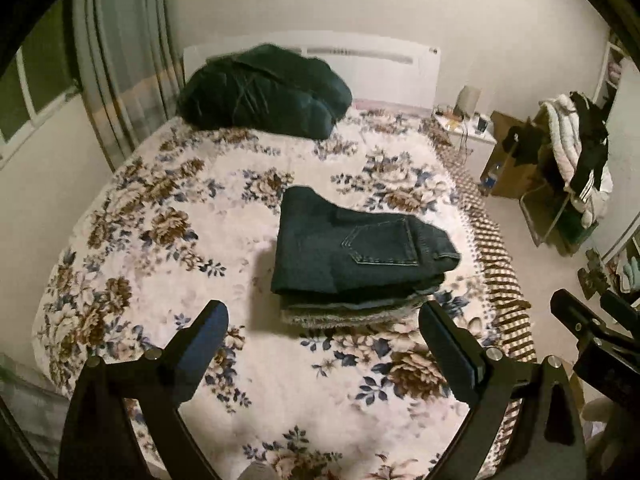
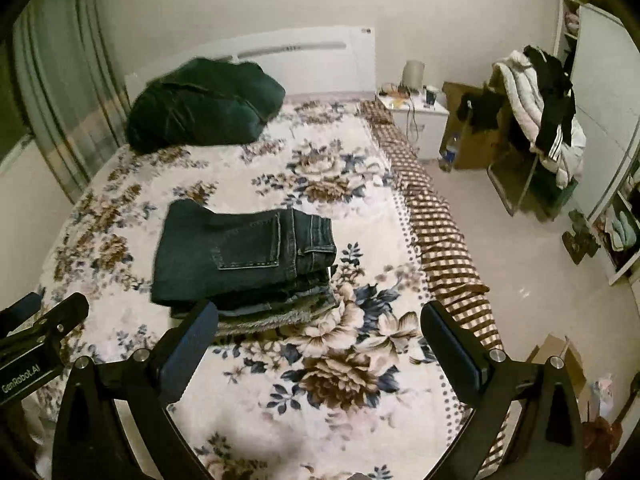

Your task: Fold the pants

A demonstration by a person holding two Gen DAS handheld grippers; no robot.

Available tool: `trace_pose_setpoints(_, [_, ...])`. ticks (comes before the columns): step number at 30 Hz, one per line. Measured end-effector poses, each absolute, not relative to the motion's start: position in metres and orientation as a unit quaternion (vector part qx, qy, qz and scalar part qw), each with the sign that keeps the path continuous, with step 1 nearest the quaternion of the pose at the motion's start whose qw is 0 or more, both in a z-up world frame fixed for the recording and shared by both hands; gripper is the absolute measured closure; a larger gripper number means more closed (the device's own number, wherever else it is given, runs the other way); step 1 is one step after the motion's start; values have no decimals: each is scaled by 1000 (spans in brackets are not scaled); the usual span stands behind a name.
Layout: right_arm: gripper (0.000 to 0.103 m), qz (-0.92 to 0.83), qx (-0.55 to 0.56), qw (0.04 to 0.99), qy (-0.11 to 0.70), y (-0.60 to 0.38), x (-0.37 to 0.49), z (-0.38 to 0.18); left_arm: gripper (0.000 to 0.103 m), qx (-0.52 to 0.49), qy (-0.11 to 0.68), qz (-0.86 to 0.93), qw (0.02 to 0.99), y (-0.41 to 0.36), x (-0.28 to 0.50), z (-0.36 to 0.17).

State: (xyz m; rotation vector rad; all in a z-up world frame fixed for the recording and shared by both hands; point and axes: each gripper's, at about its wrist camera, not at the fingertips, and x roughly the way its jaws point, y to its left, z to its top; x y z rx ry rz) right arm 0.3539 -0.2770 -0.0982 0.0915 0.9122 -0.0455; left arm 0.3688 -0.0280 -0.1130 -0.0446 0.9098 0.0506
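A pair of dark blue jeans [image 1: 352, 252] lies folded into a compact stack on the floral bedspread [image 1: 160, 240], back pocket up, on top of other folded fabric. It also shows in the right wrist view [image 2: 240, 256]. My left gripper [image 1: 324, 332] is open and empty, held above the bed just in front of the stack. My right gripper [image 2: 320, 332] is open and empty, held to the right of the stack's front edge. The right gripper's body shows at the right edge of the left wrist view [image 1: 592, 332].
A dark green heap of clothes [image 1: 264, 92] lies at the head of the bed by the white headboard [image 1: 384, 64]. A nightstand [image 2: 416, 116], cardboard boxes and a chair piled with clothes [image 2: 536, 112] stand right of the bed. Curtains [image 1: 120, 64] hang on the left.
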Motion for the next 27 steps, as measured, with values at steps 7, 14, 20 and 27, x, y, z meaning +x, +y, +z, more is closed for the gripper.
trace_pose_setpoints(7, [0, 5, 42, 918, 395, -286, 263, -16, 6, -16, 406, 33, 913, -48, 293, -56])
trace_pose_setpoints(14, [0, 22, 31, 931, 363, -288, 183, 45, 6, -27, 388, 36, 921, -54, 239, -23])
trace_pose_setpoints(20, [0, 23, 32, 938, 343, -285, 139, 85, 6, -22, 372, 44, 927, -48, 215, -4])
trace_pose_setpoints(27, [0, 27, 31, 942, 333, -274, 126, 110, 6, -14, 363, 45, 931, -40, 199, 6])
